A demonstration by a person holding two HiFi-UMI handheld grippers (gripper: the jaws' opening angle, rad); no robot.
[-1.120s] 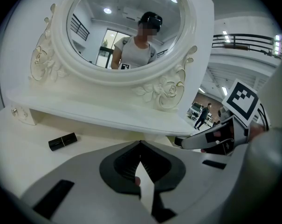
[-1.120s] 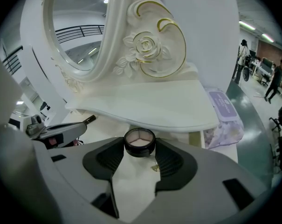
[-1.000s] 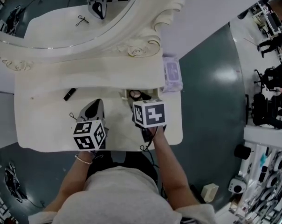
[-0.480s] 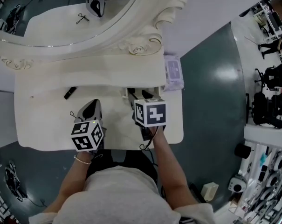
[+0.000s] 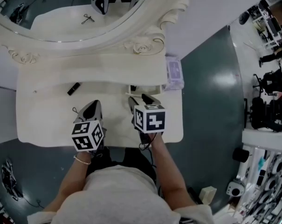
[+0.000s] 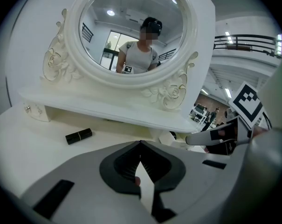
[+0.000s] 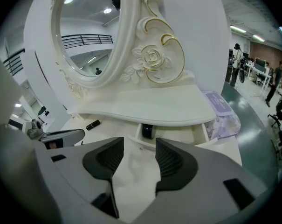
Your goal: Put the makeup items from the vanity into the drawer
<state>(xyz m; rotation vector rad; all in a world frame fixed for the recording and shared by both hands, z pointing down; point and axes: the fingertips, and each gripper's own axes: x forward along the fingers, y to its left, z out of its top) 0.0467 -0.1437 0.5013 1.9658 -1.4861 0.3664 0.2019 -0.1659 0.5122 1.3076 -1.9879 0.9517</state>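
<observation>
Over the vanity [image 5: 43,120], my right gripper [image 7: 140,143] gapes empty (open drawer [image 7: 176,133] just ahead). My left gripper [image 6: 141,143] is pinched closed.

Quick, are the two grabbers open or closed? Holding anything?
Left gripper: closed, holding nothing.
Right gripper: open, holding nothing.

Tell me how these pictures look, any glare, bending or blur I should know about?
Head view: even light, a bright glare patch on the glossy dark teal floor. Left gripper view: wide-angle bending curves the white carved oval mirror, corners go dark, a mosaic patch covers the reflected face. Right gripper view: same bending and dark corners.
</observation>
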